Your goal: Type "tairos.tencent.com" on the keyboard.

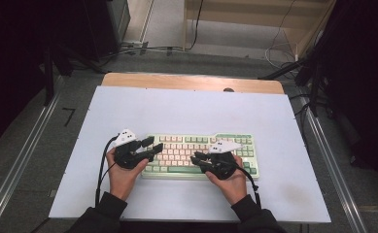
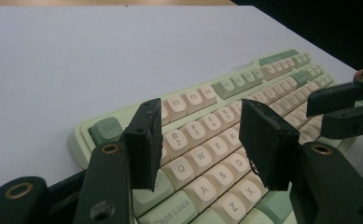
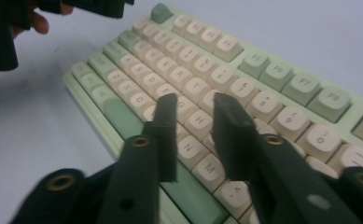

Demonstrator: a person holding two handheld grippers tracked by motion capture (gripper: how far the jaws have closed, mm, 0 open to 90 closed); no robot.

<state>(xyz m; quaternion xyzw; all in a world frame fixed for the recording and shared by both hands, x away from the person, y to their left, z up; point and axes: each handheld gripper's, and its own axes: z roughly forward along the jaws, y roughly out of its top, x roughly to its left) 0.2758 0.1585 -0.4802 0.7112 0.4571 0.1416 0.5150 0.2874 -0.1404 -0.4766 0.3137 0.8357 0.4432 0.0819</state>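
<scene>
Right, both claws hover spread over the green-and-cream keyboard [image 1: 201,145] (nothing pinched): left claw [image 1: 147,147] above its left end, right claw [image 1: 195,159] mid-board.

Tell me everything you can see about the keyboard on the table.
The keyboard is a full-size board with a pale green case, cream letter and number keys, and darker green Esc, function, modifier and space keys. It looks like plastic. It lies flat on the pale sheet covering the table, long side toward the person, toward the near edge. The left gripper hangs over its left end and the right gripper over its lower middle, both with jaws apart; whether either touches a key cannot be told.
</scene>
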